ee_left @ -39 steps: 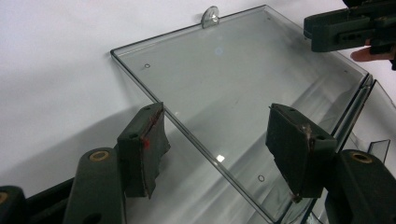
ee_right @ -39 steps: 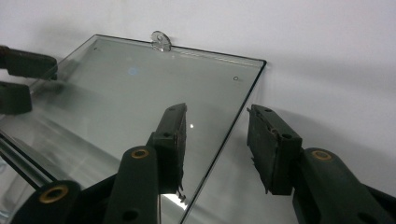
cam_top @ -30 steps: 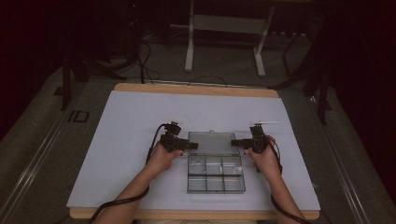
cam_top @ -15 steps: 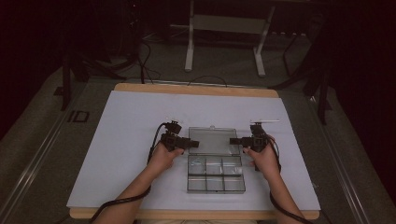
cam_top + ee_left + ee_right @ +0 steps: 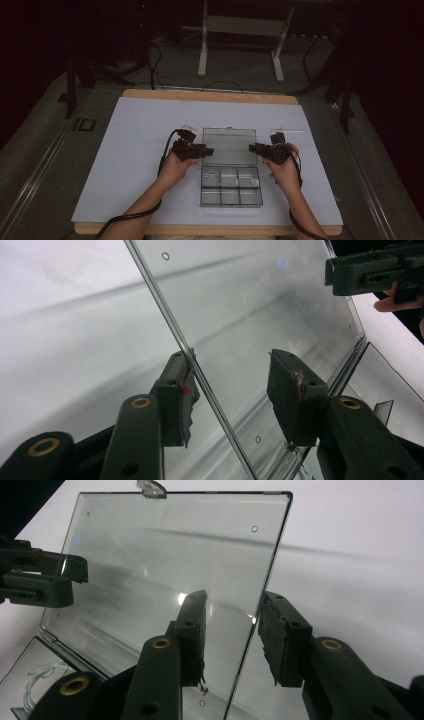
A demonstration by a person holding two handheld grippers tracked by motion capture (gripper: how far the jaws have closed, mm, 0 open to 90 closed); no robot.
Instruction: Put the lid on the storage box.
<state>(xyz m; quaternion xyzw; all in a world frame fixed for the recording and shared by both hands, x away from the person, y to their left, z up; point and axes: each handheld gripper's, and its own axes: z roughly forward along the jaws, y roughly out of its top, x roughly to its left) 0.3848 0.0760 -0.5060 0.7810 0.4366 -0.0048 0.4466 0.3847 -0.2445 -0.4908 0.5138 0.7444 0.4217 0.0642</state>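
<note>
A clear plastic compartment box sits on the white table, its hinged lid swung up and tilted back. My left gripper straddles the lid's left edge and my right gripper its right edge. In the left gripper view the lid edge runs between the jaws of the left gripper, against one pad and well apart from the other. In the right gripper view the lid edge stands between the jaws of the right gripper with gaps on both sides. Both pairs of jaws have just been closing.
A bit of pale thread lies in one compartment. Two small thin items lie on the table behind the grippers. The table's far wooden edge fronts a metal stand on the dark floor.
The lid has risen further from the table as both hands lifted a little. Both grippers' jaws stand narrower around the lid's edges.
</note>
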